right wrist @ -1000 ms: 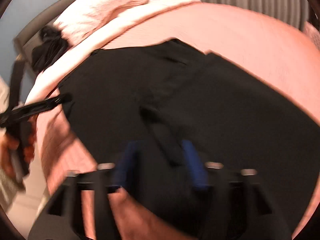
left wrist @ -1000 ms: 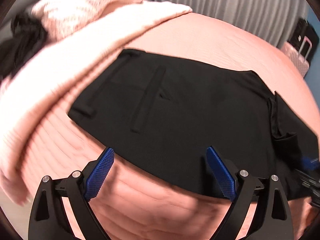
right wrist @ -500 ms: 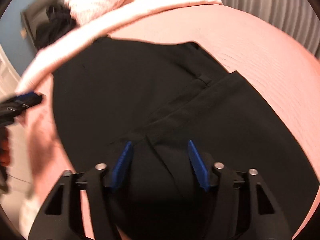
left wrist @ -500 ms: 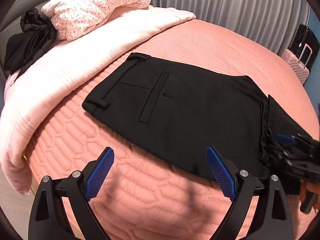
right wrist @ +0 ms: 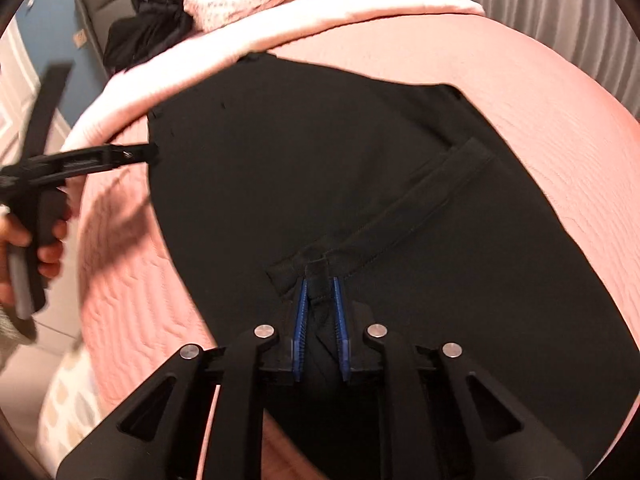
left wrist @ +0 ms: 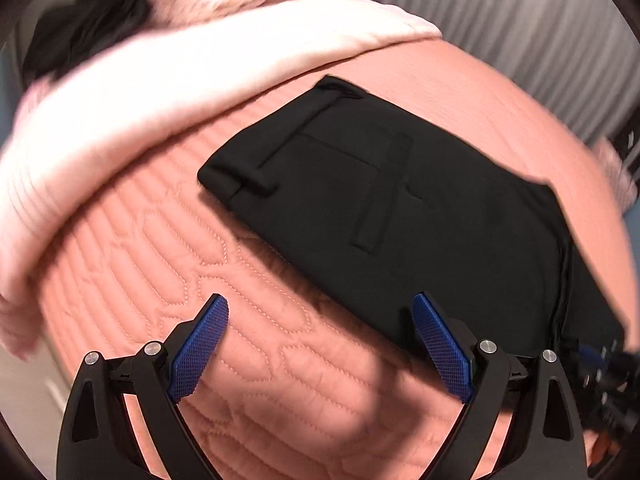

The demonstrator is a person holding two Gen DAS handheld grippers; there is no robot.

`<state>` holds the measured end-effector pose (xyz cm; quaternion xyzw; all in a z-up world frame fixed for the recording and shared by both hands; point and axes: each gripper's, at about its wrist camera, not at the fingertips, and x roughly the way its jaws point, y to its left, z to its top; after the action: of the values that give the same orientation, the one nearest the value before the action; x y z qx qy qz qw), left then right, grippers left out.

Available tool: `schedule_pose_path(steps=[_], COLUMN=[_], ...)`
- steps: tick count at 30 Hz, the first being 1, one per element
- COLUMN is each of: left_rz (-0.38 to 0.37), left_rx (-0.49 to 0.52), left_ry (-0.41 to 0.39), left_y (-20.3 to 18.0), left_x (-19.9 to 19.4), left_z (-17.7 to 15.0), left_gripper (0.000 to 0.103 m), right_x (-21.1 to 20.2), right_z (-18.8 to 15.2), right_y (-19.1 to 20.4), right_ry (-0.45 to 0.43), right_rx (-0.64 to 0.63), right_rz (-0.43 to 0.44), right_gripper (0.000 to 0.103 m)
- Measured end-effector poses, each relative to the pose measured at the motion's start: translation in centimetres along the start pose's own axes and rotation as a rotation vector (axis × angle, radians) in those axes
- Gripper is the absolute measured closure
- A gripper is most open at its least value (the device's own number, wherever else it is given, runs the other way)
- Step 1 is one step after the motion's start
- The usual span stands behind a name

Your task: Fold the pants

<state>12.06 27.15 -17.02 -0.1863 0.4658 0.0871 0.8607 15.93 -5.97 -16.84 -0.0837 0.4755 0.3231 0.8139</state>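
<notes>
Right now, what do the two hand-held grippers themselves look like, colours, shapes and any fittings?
Both look alike. The left hand-held gripper has black, curved two-piece fingers with triangular cut-outs, silver round pivot pins, and blue cross-hatched pads. The right hand-held gripper shows the same black frame, silver pins and blue pads. No cables visible. A grey sleeve edge shows at the left hand.

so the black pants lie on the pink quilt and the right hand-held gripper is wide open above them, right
Not quite. The black pants do lie on the pink quilt, but the right hand-held gripper has just been closing and now pinches a fold of them, as the right wrist view shows.
</notes>
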Motion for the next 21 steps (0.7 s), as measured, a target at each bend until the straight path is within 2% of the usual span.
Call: schedule_pose_path(steps=[3, 6, 8, 9, 12, 13, 15, 16, 17, 20, 21], left_rz=[-0.149, -0.206, -0.197, -0.200, -0.161, -0.149, -0.101, -0.096, -0.103, -0.115, -0.115], left_rx=[-0.176, -0.282, -0.325, -0.317, -0.305, -0.296, -0.270, -0.258, -0.247, -0.251, -0.250], left_ry=[-0.007, -0.032, -0.062, -0.091, -0.094, -0.095, -0.083, -0.080, -0.080, -0.064, -0.061], left_y=[2.6, 4.1, 4.4, 4.1, 3.1, 2.7, 2.0, 1.9, 1.9, 2.3, 2.5], left_x=[1.3, 3.3, 4.0, 4.4, 5.4, 5.7, 5.9, 5.8, 5.7, 5.9, 5.8], left_z=[1.3, 3.2, 4.3, 5.3, 7.3, 7.9, 8.6, 8.8, 8.9, 8.9, 8.8], left_gripper=[0.012, 0.011, 0.012, 0.012, 0.012, 0.014, 0.028, 0.029, 0.030, 0.032, 0.032], right_x=[-3.6, -7.1, -9.0, -9.5, -10.3, -10.4, -10.4, -10.2, -10.1, -7.3, -5.3], right_z=[-1.6, -3.3, -4.8, -5.1, -6.8, -7.3, -7.9, -8.0, -7.8, -4.6, -3.6], right_y=[-0.8, -1.4, -1.2, -1.0, -1.0, -1.2, -1.5, -2.0, -2.2, -2.5, -2.0], right_ry=[-0.064, -0.111, -0.122, -0.125, -0.107, -0.104, -0.103, -0.100, -0.096, -0.092, -0.047], right_rx=[0.103, 0.217, 0.259, 0.270, 0.326, 0.347, 0.402, 0.432, 0.437, 0.358, 0.299], right_rz=[0.040, 0.058, 0.042, 0.040, 0.040, 0.036, 0.037, 0.020, 0.004, 0.007, -0.008], right_gripper=[0.088, 0.088, 0.088, 0.088, 0.088, 0.088, 0.087, 0.087, 0.087, 0.087, 0.087])
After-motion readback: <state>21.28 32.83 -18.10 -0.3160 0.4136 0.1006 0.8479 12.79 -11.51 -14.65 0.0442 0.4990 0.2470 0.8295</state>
